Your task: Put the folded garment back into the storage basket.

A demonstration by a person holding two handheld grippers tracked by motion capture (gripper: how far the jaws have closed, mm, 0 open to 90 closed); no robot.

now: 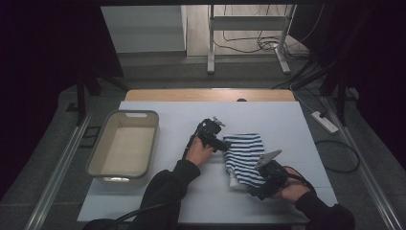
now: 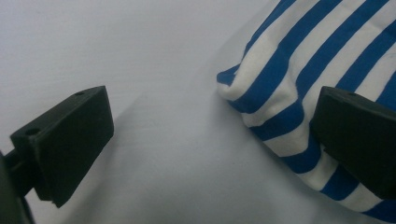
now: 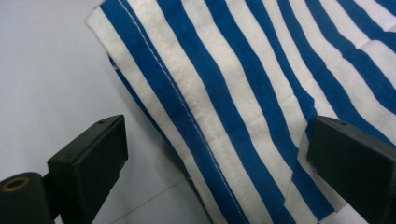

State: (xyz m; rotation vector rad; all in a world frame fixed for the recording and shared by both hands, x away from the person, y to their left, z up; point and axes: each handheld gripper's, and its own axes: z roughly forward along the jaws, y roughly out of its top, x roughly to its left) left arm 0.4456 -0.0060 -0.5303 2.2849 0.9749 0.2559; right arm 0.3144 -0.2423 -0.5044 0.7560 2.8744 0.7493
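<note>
Cloth: blue-and-white striped cloth [image 1: 244, 158], folded, flat on the white table [image 1: 167, 201], right of centre; grey tub [image 1: 123, 143] well apart to its left.
Handling (judged): light, soft, limp; will sag and unfold if lifted by one layer. Not fragile, and the knit should give the pads some purchase.
Where to grip (judged): at an edge or corner, through all layers; the stitched hem [image 3: 187, 112] looks the firmest line.
Left gripper [image 2: 210, 140]: jaws spread wide, nothing pinched. One jaw lies over the rounded fold of the cloth [image 2: 299, 84], the other over bare table beside it.
Right gripper [image 3: 215, 163]: jaws spread, pinching nothing. Hem edge and near corner lie between them; one jaw over the stripes, the other over table.
Overall: both grippers [image 1: 214, 135] [image 1: 268, 172] at opposite sides of the cloth, low to it.
</note>
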